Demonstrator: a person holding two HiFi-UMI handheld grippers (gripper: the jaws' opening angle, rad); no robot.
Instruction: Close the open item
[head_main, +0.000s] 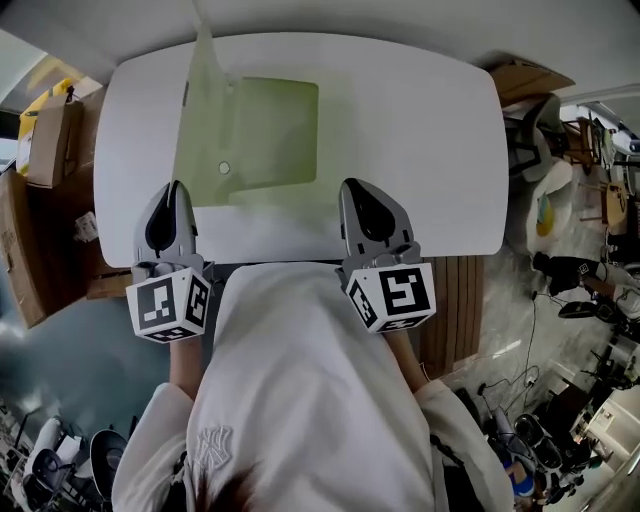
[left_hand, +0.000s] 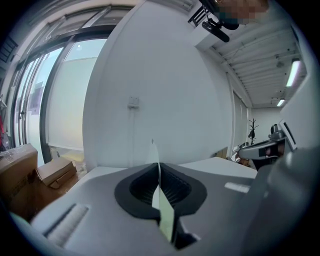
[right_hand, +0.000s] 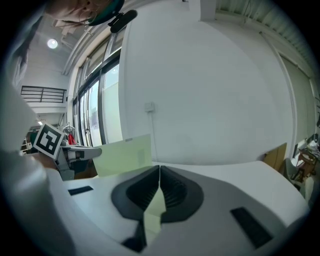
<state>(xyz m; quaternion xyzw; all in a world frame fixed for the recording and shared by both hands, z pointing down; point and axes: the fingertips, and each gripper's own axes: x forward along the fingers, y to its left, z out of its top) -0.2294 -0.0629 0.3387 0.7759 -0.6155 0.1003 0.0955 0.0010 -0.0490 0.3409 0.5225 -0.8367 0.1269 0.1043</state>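
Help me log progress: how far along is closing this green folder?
Done: both grippers are shut on the green folder. In hand: the left gripper pinches the cover, raised off the table; the right gripper holds the lower sheet. Left: lowering the cover flat, since the folder is open.

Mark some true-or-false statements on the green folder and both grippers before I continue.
1. The left gripper has its jaws shut on the raised cover of the pale green translucent plastic folder. True.
2. The folder lies shut flat. False: one cover stands up.
3. The right gripper has its jaws wide apart. False: they are together, with a pale green strip between them.
4. The folder sits on the right half of the white table. False: it is on the left half.
5. Brown cardboard boxes stand left of the table. True.
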